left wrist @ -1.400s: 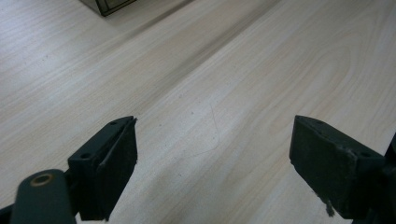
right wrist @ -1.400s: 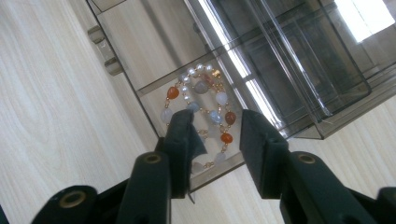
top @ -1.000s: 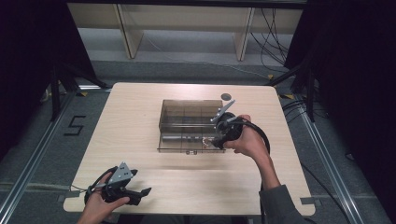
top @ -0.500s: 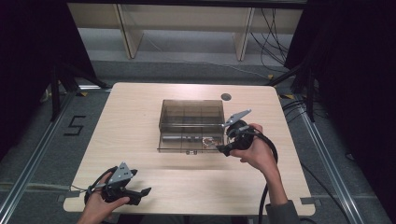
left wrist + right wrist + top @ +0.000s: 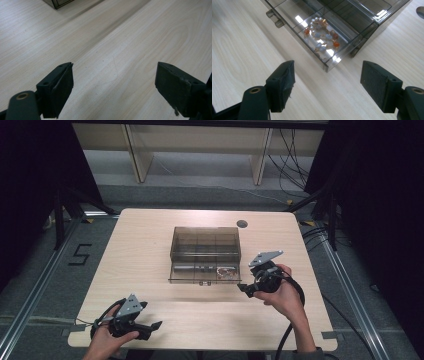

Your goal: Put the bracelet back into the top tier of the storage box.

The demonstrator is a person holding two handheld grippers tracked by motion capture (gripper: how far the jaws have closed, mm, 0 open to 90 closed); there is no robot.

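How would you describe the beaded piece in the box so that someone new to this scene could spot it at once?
Start at the smoky transparent compartment box in the middle of the wooden table. Go to its front row, the corner compartment nearest the right gripper. There lies a coiled bead bracelet of pale blue, orange and pearly beads; the neighbouring compartment to its left holds something plain and grey.

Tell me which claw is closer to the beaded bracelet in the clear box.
The right. The right claw sits just off the box's near right corner, open, beside the bracelet. The left claw rests far off at the table's near left edge.
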